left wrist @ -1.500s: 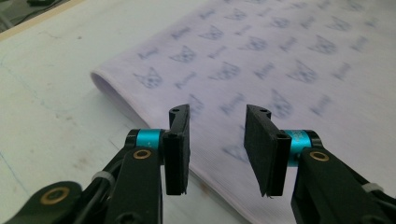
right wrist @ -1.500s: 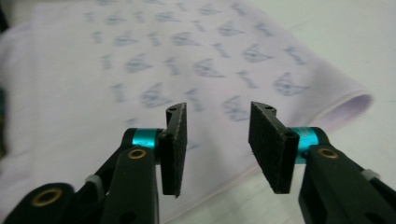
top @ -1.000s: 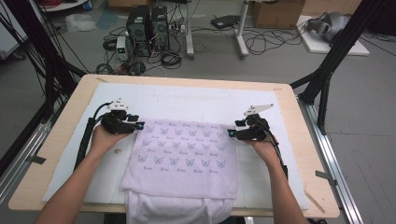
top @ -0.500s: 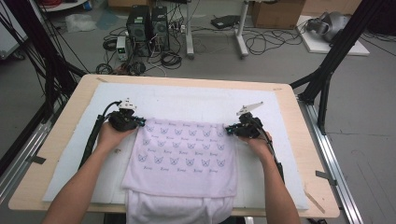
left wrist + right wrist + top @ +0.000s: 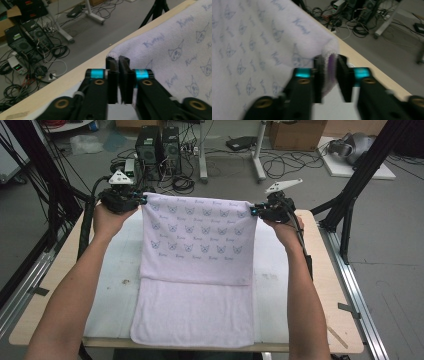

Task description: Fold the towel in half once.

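The printed towel [image 5: 197, 240] hung pinched by its far corners in the left gripper [image 5: 141, 200] and right gripper [image 5: 253, 210], so both hands needed to stay level to keep that edge taut.

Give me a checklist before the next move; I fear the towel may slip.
1. Left gripper on towel: corner between the jaws, which have just been opening: ok.
2. Right gripper: corner between the jaws, which have also just been opening; firmness blurred: cannot tell.
3. Top edge stretched level between both grippers: ok.
4. Lower part rests on the table: ok.
5. Hanging cloth free of bunching: ok.
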